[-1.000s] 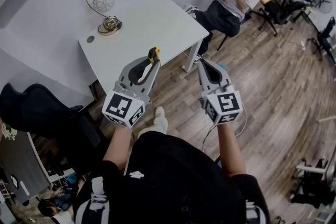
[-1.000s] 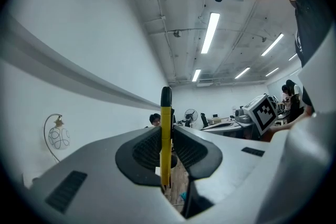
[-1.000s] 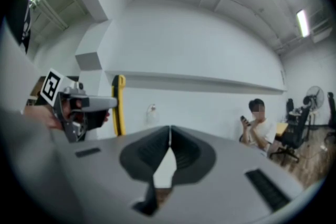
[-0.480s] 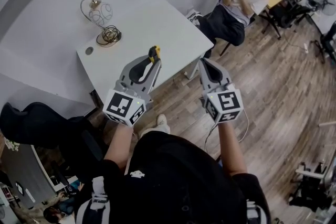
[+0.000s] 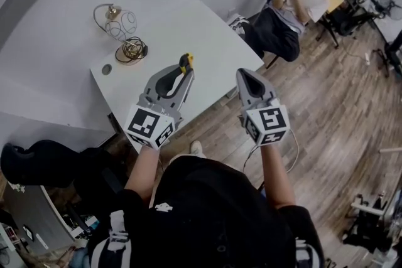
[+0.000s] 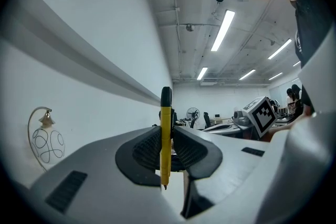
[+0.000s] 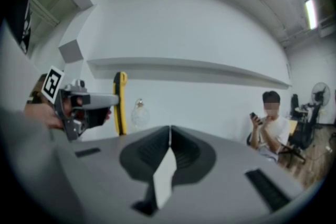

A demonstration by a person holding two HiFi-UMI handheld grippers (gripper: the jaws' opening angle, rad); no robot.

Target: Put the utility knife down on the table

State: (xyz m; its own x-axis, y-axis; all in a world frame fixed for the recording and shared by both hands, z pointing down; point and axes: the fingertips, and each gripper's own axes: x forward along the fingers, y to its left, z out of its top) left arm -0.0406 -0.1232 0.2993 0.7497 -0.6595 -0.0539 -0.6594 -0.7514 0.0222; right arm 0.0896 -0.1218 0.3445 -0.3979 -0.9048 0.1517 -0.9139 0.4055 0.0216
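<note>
Knife [image 5: 185,63] is gripped upright, long axis vertical, in the left claw [image 5: 181,75], above the near edge of the table [image 5: 188,22]; the right claw [image 5: 247,76], closed and empty, is held over the floor [image 5: 333,122].

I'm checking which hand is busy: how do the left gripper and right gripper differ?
The left gripper has fingers clamped on a yellow utility knife, held upright; the right gripper has fingers closed together on nothing. In the head view the left gripper reaches over the white table, the right gripper only to its edge. Both are grey and carry a marker cube.
</note>
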